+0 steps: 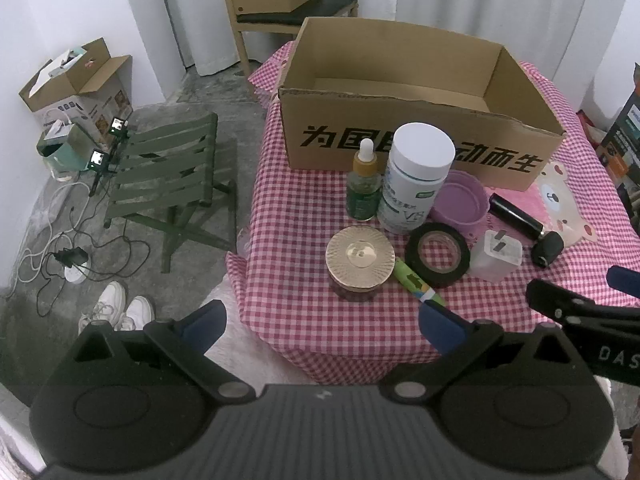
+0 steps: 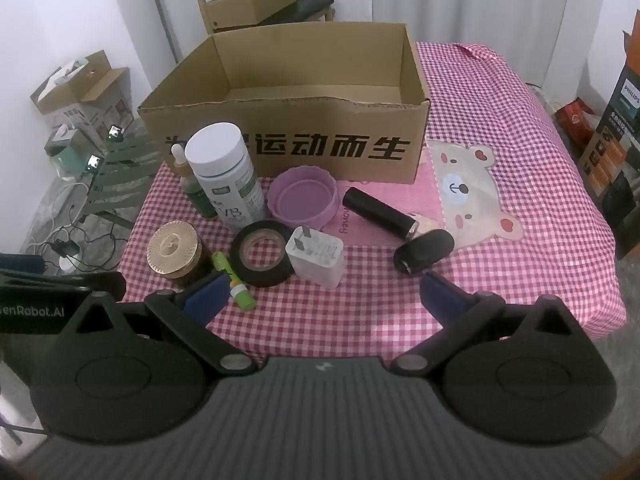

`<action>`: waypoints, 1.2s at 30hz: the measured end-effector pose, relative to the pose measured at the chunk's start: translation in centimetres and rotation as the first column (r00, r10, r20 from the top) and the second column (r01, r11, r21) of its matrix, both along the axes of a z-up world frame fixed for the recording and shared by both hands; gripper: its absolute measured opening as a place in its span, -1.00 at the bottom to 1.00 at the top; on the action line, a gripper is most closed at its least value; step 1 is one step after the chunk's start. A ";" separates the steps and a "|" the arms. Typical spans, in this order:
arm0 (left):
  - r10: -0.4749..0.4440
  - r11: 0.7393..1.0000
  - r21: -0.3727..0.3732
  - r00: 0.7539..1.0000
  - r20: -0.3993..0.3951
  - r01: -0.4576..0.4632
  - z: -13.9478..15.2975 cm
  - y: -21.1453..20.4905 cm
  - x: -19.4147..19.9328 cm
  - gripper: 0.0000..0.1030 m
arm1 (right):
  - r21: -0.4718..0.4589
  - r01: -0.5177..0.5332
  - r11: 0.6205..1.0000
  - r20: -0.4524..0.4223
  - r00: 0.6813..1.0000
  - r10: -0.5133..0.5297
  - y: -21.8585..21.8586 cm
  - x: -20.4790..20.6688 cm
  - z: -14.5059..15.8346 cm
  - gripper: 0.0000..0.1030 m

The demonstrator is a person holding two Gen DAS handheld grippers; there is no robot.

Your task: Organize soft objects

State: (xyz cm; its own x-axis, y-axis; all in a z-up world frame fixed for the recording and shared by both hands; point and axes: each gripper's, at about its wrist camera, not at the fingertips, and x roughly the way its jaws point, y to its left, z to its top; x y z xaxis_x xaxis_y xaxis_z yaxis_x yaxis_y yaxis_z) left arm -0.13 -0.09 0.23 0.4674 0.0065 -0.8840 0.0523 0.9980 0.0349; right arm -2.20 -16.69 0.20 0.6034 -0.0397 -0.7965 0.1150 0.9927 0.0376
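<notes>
Left wrist view: left tool hangs tilted down over the counter's near left corner, spread wide, gripping nothing. The cardboard box sits at the far edge, with bottles, tape roll and gold-lidded jar crowded in front.

Right wrist view: right tool also released, above the near edge; charger and black tube just ahead.

Black gripper bodies, blue finger pads, silver pivot screws, white lettering.
</notes>
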 end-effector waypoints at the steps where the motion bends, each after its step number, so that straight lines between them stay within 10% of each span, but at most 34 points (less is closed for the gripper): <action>1: -0.001 1.000 0.000 1.000 0.001 0.001 0.0 0.0 0.0 0.99 | 0.001 0.000 1.000 0.000 1.000 0.000 0.0 0.0 0.0 0.97; 36: -0.003 1.000 0.005 1.000 0.001 0.003 0.2 0.1 -0.1 0.99 | -0.006 -0.008 1.000 -0.003 1.000 0.008 0.4 -0.2 0.0 0.97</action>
State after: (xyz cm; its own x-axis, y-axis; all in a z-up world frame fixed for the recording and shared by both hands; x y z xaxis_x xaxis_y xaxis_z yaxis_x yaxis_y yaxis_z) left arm -0.23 -0.04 0.41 0.4684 0.0091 -0.8835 0.0552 0.9977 0.0396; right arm -2.42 -16.31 0.17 0.6010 -0.0394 -0.7983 0.1073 0.9937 0.0317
